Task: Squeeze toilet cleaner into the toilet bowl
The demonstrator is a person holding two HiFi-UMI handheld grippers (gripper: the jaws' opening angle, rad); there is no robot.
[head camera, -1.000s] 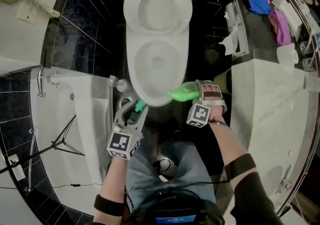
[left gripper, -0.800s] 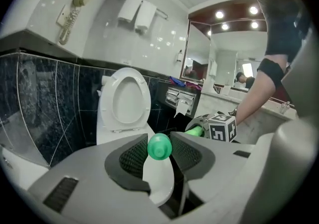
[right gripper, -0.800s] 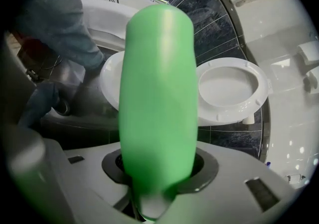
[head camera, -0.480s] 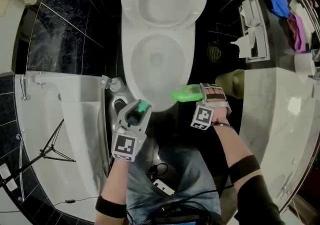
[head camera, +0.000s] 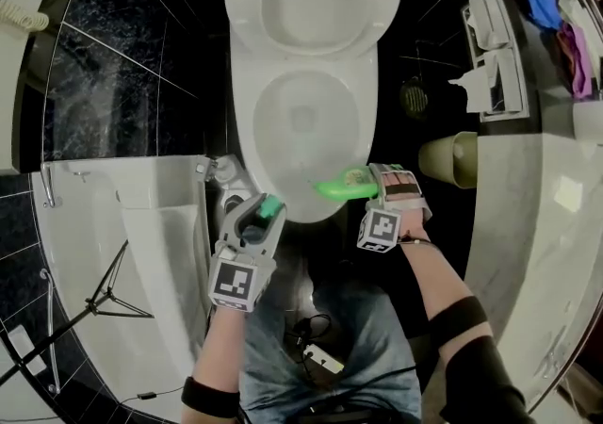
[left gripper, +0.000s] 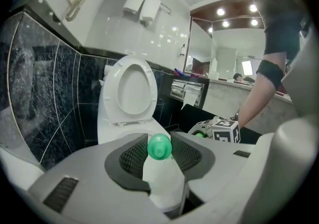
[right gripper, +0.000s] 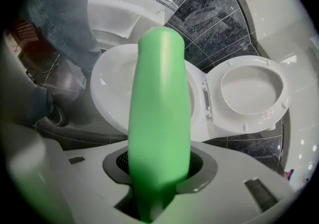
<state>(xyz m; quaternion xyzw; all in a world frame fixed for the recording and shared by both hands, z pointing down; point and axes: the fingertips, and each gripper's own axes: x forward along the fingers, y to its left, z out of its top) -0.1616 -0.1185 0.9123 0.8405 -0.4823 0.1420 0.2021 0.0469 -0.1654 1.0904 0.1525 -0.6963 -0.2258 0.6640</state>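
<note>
Am gripping green cleaner bottle [head camera: 339,185] in right gripper [head camera: 375,187], jaws half-closed on it, tip lying over toilet bowl [head camera: 363,125] near rim. Left gripper [head camera: 256,217] clamping white green-capped bottle [left gripper: 162,180]. Am judging aiming step under way; next needs angling tip inward, then squeezing.

Black tiled floor [head camera: 132,83], white toilet [head camera: 247,130], olive bin [head camera: 452,158]

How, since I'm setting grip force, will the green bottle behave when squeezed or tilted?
The green bottle is probably soft plastic that gives under the right gripper, whose jaws clamp one end. Its smooth rounded body may slip or twist. Sticking out long toward the toilet bowl, it could droop.
</note>
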